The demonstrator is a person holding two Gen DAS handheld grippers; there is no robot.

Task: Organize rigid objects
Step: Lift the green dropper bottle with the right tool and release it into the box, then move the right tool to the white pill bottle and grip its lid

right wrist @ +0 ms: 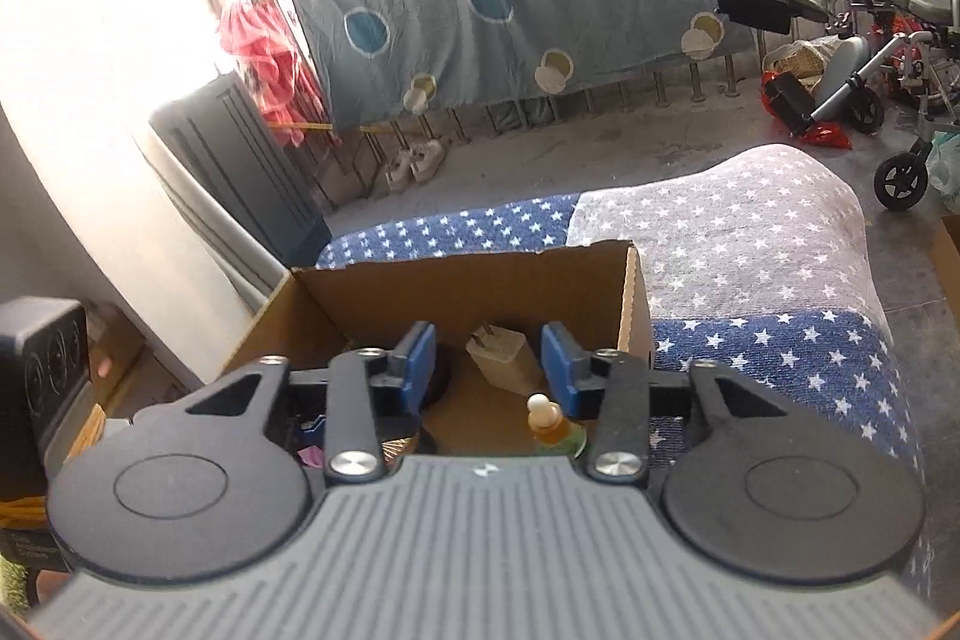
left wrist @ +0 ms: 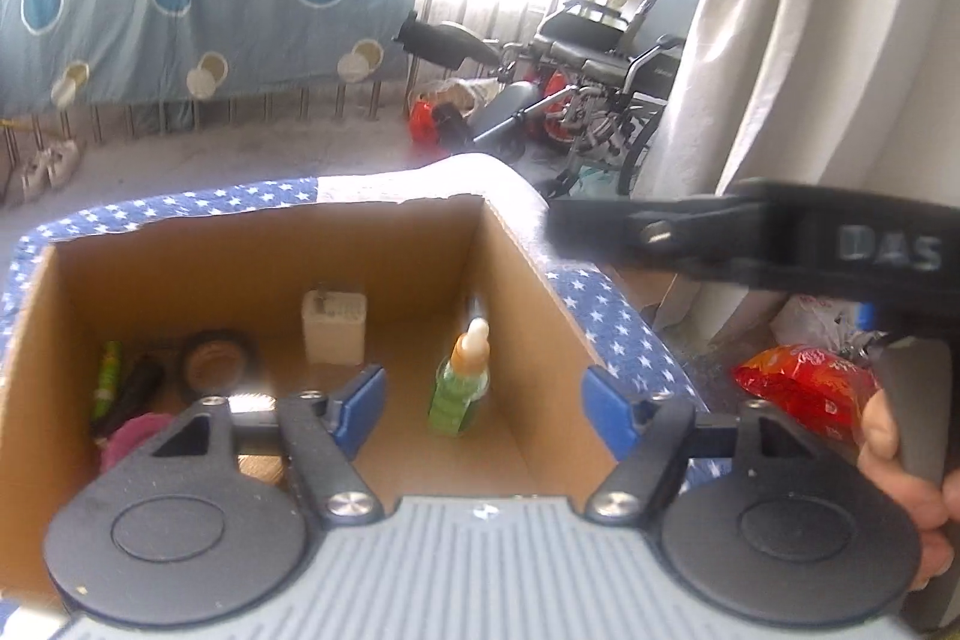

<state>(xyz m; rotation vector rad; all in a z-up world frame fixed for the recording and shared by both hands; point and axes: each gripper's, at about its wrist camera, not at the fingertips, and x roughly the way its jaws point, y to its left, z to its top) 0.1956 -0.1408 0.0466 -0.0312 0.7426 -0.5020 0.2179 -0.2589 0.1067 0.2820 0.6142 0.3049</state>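
Both my left gripper point(left wrist: 483, 400) and right gripper point(right wrist: 489, 361) hang empty with jaws apart above the cardboard box point(left wrist: 528, 292), since the green bottle point(left wrist: 459, 388) and white charger point(left wrist: 334, 327) stand inside it, apparently delivered.

The only lettering I can read is "DAS", in pale capitals on the black body of the right gripper point(left wrist: 780, 244) as it crosses the left wrist view. The green bottle point(left wrist: 459, 388) in the box carries a label, but its print is too blurred to read.
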